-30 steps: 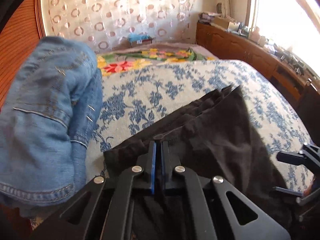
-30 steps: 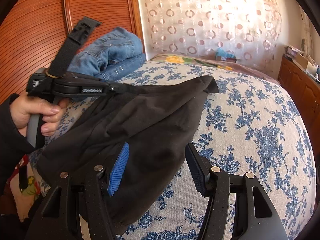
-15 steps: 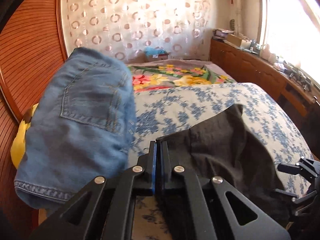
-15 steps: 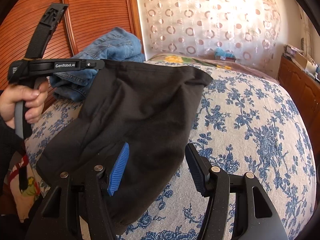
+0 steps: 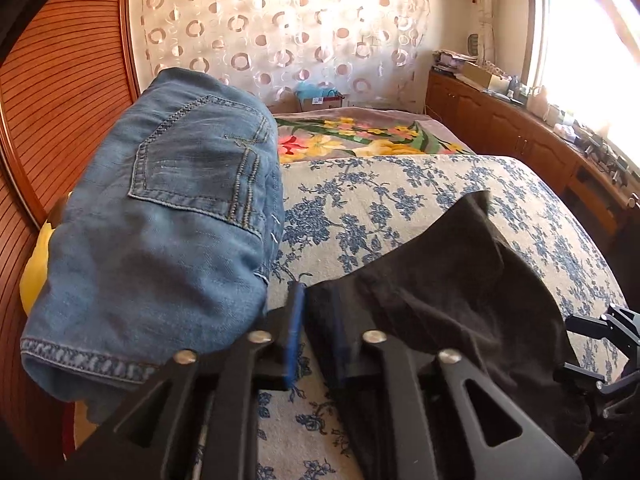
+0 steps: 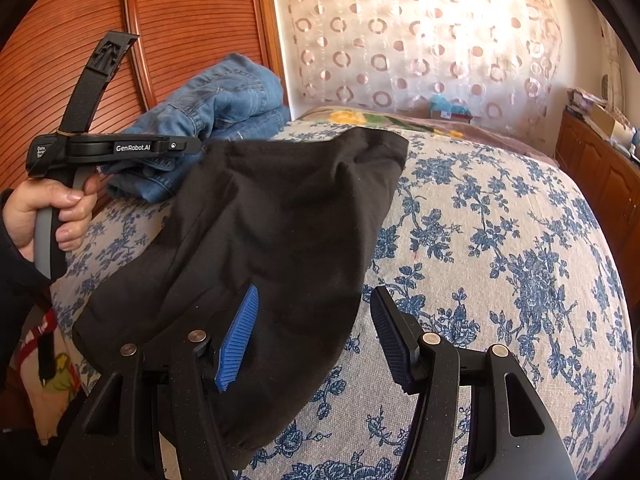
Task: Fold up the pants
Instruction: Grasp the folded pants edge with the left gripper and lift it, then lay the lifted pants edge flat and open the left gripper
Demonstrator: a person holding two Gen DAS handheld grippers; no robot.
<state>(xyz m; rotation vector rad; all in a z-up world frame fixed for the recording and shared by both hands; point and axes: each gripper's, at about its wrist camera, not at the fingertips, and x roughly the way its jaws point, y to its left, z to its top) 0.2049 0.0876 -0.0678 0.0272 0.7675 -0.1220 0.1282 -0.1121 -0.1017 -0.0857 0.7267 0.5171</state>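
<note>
two grippers sit low over the near edge of the bed (image 6: pixel 500 240), which wears a cream cover printed with blue flowers. the right gripper (image 6: pixel 316 336) has its jaws wide, holding nothing; its left blue pad lies over the near end of the black pants (image 6: pixel 280 240) and its other pad stands over bare cover just beside the cloth's edge. the left gripper (image 5: pixel 318 336) has jaws that have just been opening to a narrow gap; the corner of the black pants (image 5: pixel 460 308) lies against the right pad, with flowered cover showing through the gap, so the cloth is not pinched. in the right wrist view a hand (image 6: pixel 52 216) in a dark sleeve grips that left gripper's handle at the bed's left edge. the black pants lie folded over in a loose heap on the near left part of the bed, running from the near edge toward the middle, their far corner rumpled. beyond them, at the left edge against the ribbed wooden headboard (image 6: pixel 180 40), rests a pile of blue jeans (image 5: pixel 168 232), back pocket up. farther on, a flowered blanket (image 5: pixel 360 140) covers the far end of the bed, then a curtain with ring patterns (image 5: pixel 300 32), and a wooden cabinet (image 5: pixel 520 140) along the right wall under a bright window.
</note>
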